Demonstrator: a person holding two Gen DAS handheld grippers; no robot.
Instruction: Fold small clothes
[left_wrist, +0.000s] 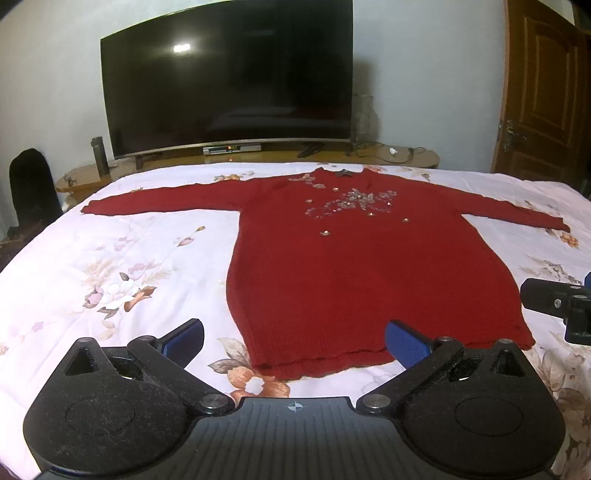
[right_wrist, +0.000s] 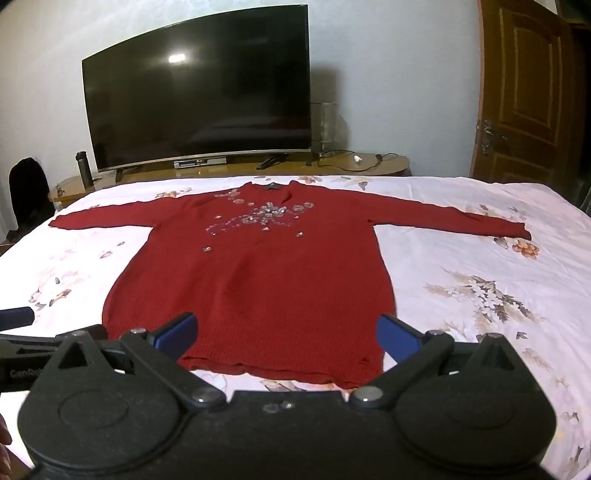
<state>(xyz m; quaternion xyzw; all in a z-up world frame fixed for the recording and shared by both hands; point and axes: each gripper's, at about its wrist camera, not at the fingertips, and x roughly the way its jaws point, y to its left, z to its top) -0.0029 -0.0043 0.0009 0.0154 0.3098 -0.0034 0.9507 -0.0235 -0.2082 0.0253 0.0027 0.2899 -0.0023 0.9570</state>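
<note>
Though blurred, red sweater (left_wrist: 332, 266) flat, sleeves outspread, apparently beaded chest

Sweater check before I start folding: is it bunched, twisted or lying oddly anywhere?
Nothing stands out. The red sweater lies flat, front up, on the floral sheet, both sleeves spread straight out to the sides, hem nearest the grippers. Both grippers are open and hold nothing.
</note>
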